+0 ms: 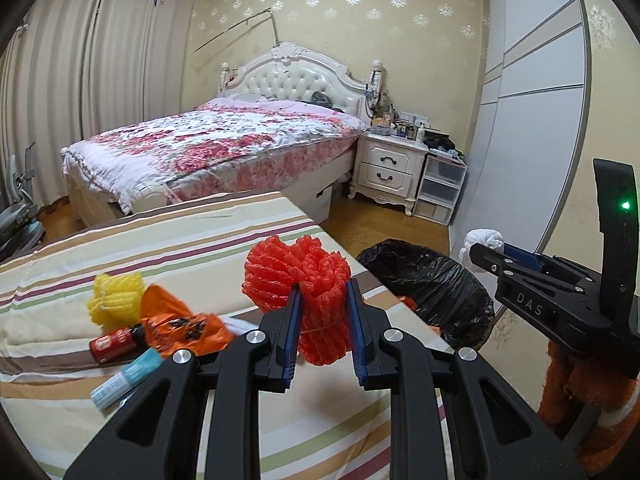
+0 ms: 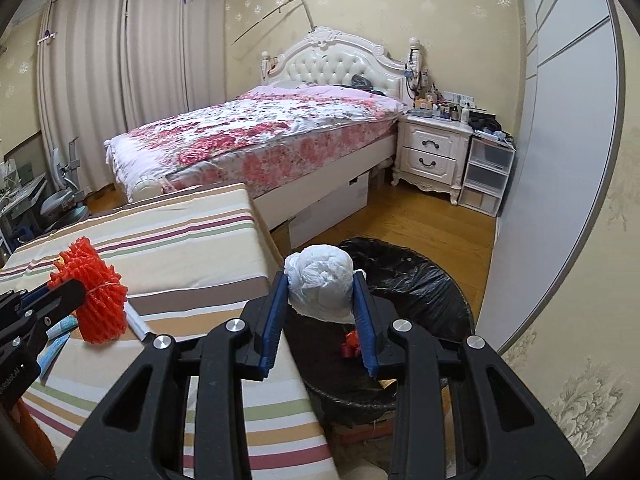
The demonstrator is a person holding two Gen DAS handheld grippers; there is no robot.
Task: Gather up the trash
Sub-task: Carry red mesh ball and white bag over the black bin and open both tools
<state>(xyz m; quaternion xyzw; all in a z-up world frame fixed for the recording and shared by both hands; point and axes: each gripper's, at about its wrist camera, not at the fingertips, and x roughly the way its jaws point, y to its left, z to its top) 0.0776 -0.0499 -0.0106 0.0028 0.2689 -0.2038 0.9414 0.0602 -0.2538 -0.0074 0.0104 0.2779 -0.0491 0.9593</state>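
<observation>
The left gripper [image 1: 322, 312] clamped a red foam net [image 1: 300, 280]; the right gripper [image 2: 320, 310] clamped a white plastic wad [image 2: 320, 284]. Just beyond and below the right one gaped the black-lined bin [image 2: 420, 280]; left of the left one lay wrappers [image 1: 180, 326].

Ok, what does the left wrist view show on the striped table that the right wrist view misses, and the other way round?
Only the left wrist view shows the leftover trash on the striped table: yellow foam net, orange wrapper and small red bottle.

Only the right wrist view looks down into the black-lined bin, where a small red scrap lies.

Both show the red foam net clamped in the left gripper, the white plastic wad clamped in the right gripper, the bin and the bed.
</observation>
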